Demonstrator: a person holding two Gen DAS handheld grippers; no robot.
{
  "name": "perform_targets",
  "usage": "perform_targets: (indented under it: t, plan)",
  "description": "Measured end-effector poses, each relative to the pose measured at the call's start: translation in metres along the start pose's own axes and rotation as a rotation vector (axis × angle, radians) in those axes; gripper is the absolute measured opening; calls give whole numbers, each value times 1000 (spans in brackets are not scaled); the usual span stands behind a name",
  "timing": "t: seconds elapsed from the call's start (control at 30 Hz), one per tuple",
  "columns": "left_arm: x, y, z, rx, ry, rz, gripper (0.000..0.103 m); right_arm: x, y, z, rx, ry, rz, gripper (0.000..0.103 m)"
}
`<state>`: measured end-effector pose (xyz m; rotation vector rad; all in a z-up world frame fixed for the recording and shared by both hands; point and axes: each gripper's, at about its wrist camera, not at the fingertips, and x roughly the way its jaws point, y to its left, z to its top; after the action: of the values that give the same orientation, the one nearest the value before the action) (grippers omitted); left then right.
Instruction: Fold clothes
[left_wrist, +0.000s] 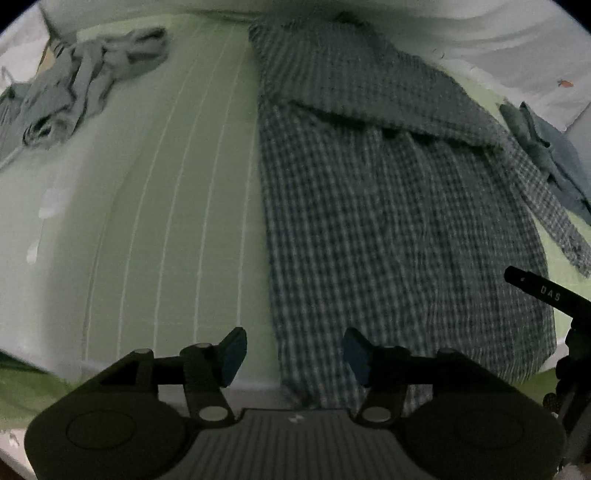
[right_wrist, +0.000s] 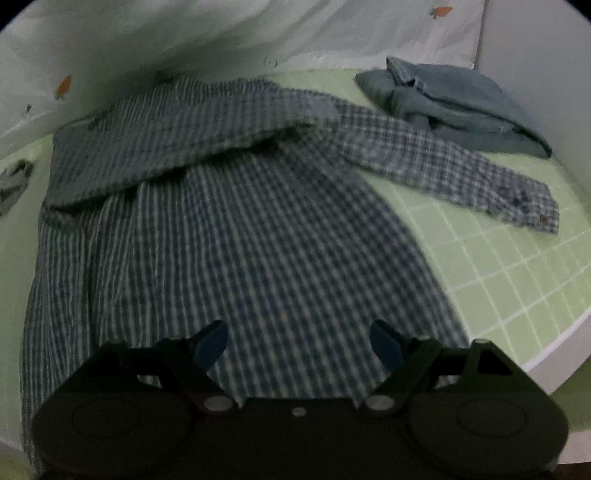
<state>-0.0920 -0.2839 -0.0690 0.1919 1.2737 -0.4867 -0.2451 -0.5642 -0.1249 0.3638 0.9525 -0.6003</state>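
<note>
A blue-and-white checked shirt (left_wrist: 388, 206) lies spread on a pale green sheet (left_wrist: 177, 206), its left sleeve folded across the upper body. Its right sleeve (right_wrist: 454, 166) stretches out to the right on the sheet. My left gripper (left_wrist: 293, 352) is open and empty, above the shirt's lower left edge. My right gripper (right_wrist: 299, 345) is open and empty, above the shirt's lower hem area (right_wrist: 258, 258). Part of the right gripper's body (left_wrist: 543, 291) shows at the right edge of the left wrist view.
A crumpled grey-blue garment (left_wrist: 74, 85) lies at the far left of the sheet. A folded blue-grey garment (right_wrist: 454, 107) lies at the far right, behind the sleeve. A white fabric wall (right_wrist: 184, 40) bounds the far side. The bed's white edge (right_wrist: 554, 354) curves at the right.
</note>
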Motion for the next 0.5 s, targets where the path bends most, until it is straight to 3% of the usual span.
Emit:
perform_targets:
  t: [0.27, 0.5]
  plan:
    - [7, 1, 42, 10, -42, -13, 62, 13, -5, 40, 51, -42, -7, 85]
    - [28, 17, 100, -25, -102, 40, 67, 41, -9, 93, 116, -107, 5, 86]
